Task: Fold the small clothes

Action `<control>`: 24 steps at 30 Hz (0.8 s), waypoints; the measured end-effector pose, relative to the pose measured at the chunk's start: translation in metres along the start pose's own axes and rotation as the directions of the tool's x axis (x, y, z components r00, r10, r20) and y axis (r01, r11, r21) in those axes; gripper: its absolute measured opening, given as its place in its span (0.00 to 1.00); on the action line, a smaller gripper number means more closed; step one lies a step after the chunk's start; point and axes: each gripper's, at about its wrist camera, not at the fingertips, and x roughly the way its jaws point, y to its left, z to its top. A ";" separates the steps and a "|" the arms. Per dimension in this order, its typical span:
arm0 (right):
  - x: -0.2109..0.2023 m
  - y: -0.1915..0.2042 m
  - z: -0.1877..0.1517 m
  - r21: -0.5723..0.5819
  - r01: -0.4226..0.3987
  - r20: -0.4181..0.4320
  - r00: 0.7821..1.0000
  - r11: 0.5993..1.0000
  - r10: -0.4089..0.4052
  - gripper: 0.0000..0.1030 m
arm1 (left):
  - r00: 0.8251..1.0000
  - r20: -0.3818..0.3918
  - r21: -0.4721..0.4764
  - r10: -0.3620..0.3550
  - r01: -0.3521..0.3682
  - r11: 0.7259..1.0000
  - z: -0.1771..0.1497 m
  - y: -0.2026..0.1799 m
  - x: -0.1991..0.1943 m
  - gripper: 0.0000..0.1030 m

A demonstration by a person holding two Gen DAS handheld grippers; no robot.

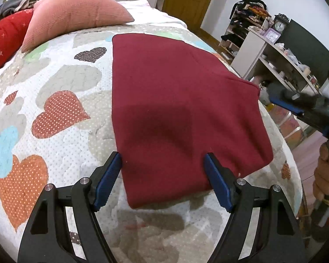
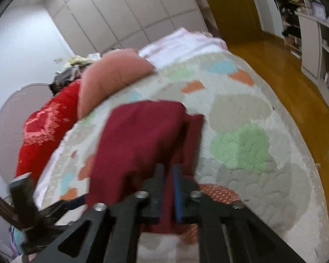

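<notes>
The maroon garment (image 1: 175,109) lies just ahead of your wide-open, empty left gripper (image 1: 163,179); your right gripper (image 2: 168,188) stands narrowly parted around its edge.

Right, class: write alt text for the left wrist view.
A folded dark red garment lies flat on a heart-patterned quilt, with the open left gripper poised over its near edge. Pink and red pillows sit behind.

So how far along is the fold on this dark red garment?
Done: the dark red garment lies on the heart quilt as a flat, roughly squared shape, apparently folded at least once. In hand: the left gripper hovers open over its near edge; cloth sits between the right gripper fingers, grip unclear. Left: any final fold and setting aside.
</notes>
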 end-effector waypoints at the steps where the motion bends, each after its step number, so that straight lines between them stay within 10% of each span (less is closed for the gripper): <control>1: -0.005 0.006 0.001 -0.002 -0.028 0.009 1.000 1.000 0.028 0.62 | 1.000 -0.002 -0.003 0.003 -0.003 1.000 0.000 0.000 -0.001 0.75; 5: 0.013 0.029 0.000 -0.004 -0.135 -0.018 0.991 0.991 0.135 0.72 | 1.000 -0.008 -0.009 0.001 -0.001 1.000 0.000 -0.003 -0.002 0.75; 8: 0.043 0.040 -0.004 -0.054 -0.079 -0.099 0.992 0.995 0.074 0.19 | 1.000 -0.002 0.006 0.006 -0.006 1.000 0.003 -0.005 -0.005 0.75; 9: 0.050 0.040 -0.005 -0.089 -0.025 -0.112 0.994 0.996 0.015 0.15 | 1.000 0.007 0.008 0.003 -0.003 1.000 0.004 -0.005 -0.008 0.75; 24: 0.001 0.015 -0.008 -0.019 -0.012 -0.015 1.000 1.000 0.011 0.20 | 0.997 0.066 -0.028 0.028 -0.027 0.999 0.016 0.003 -0.013 0.75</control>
